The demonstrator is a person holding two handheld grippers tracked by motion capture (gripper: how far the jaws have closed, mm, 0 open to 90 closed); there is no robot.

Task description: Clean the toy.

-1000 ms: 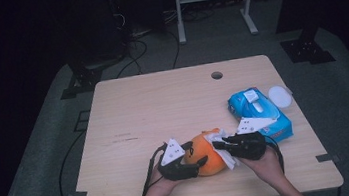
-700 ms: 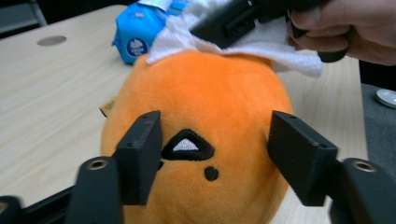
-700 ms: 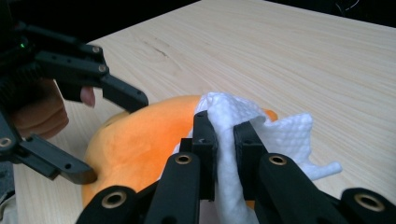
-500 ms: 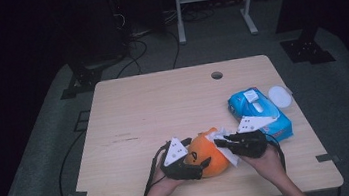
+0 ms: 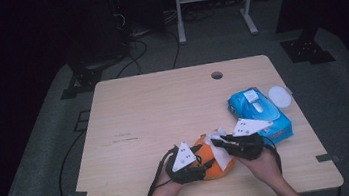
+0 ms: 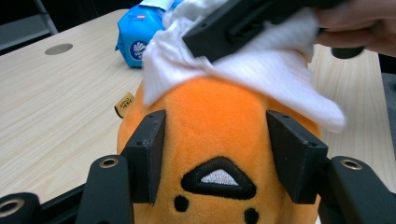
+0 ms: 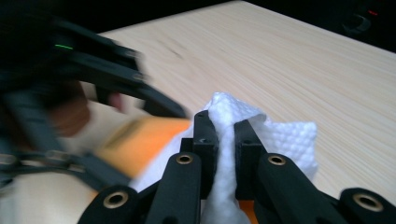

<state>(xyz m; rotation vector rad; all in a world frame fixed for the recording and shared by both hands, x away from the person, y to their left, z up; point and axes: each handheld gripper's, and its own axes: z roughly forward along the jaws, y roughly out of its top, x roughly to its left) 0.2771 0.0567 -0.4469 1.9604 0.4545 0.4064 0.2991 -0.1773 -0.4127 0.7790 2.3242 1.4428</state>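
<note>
An orange plush toy point(image 5: 217, 167) with a black stitched face point(image 6: 215, 121) lies near the table's front edge. My left gripper point(image 5: 204, 163) point(image 6: 219, 154) comes at it from the left. Its jaws have just been closing and now press into the toy's two sides. My right gripper point(image 5: 221, 142) point(image 7: 224, 128) is shut on a white tissue point(image 5: 219, 152) point(image 7: 285, 140). It holds the tissue point(image 6: 271, 65) against the top of the toy, from the right.
A blue tissue pack point(image 5: 260, 112) point(image 6: 137, 35) lies just behind the right hand, with a white round lid point(image 5: 280, 96) beside it. The wooden table point(image 5: 164, 109) has a cable hole point(image 5: 217, 75) near its far edge.
Both hands stay at the plush toy. The left gripper has shifted its hold on the toy slightly. The right one keeps the tissue on the toy's top.
</note>
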